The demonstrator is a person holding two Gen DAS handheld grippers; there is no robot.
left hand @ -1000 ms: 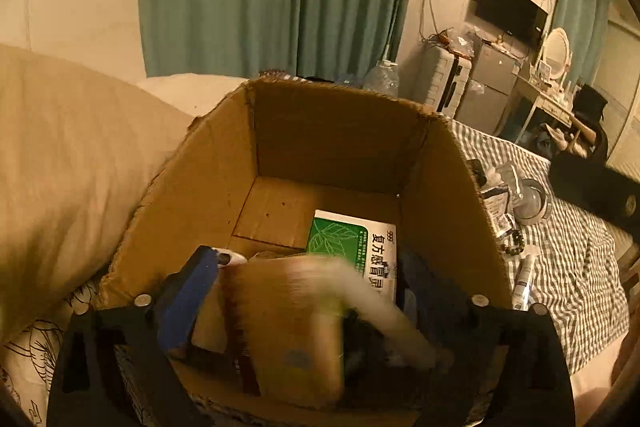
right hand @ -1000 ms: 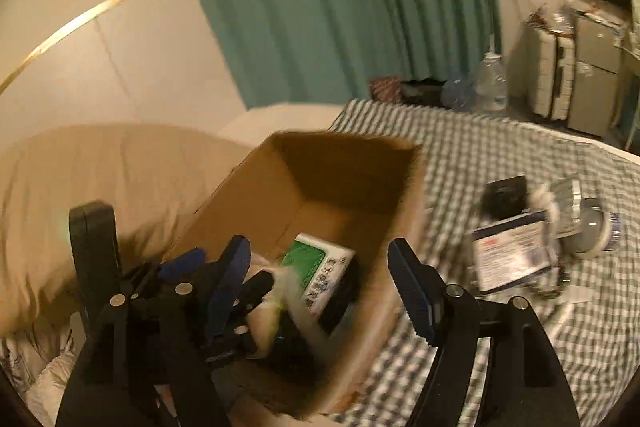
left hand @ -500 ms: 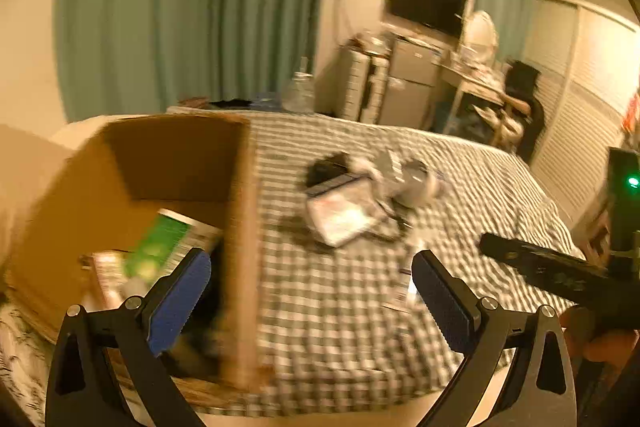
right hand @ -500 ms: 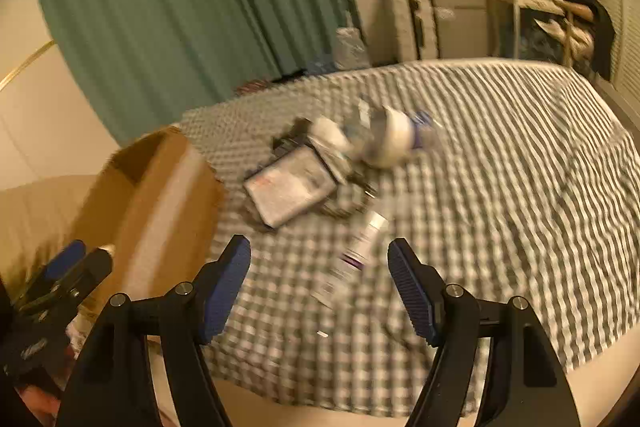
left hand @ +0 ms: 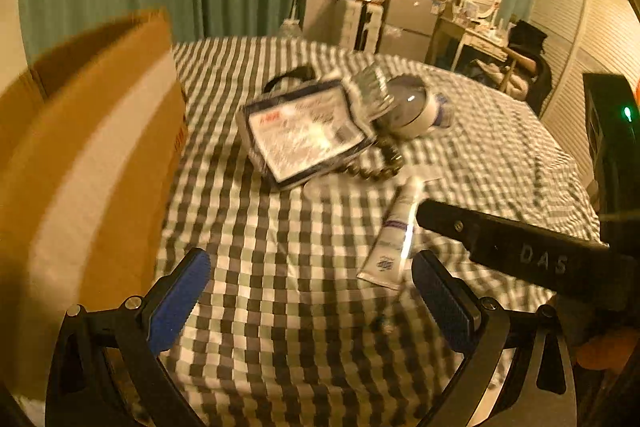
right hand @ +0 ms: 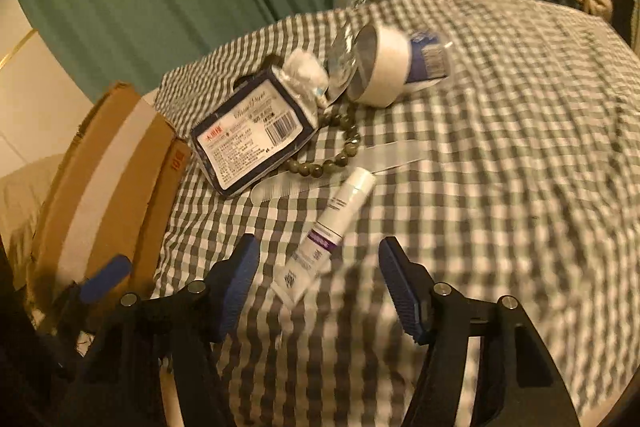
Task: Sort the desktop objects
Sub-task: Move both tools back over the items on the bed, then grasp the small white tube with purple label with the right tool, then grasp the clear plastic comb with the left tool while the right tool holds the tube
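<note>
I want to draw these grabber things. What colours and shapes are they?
Both are black frames with silver screws. The left gripper has blue ribbed pads on its fingers. The right gripper looks the same, and in the left view its side bears pale letters "DAS".

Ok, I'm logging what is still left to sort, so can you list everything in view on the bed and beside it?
Brown cardboard box: one, left edge of the checked bedspread.
Dark blue flat packet with white label: one, centre.
Greenish bead bracelet: one, partly under the packet.
White tape roll: one, behind the packet.
Clear plastic comb: one, before the bracelet.
White squeeze tube with purple band: one, nearest.
Left gripper: open, empty.
Right gripper: open, over the tube.
</note>
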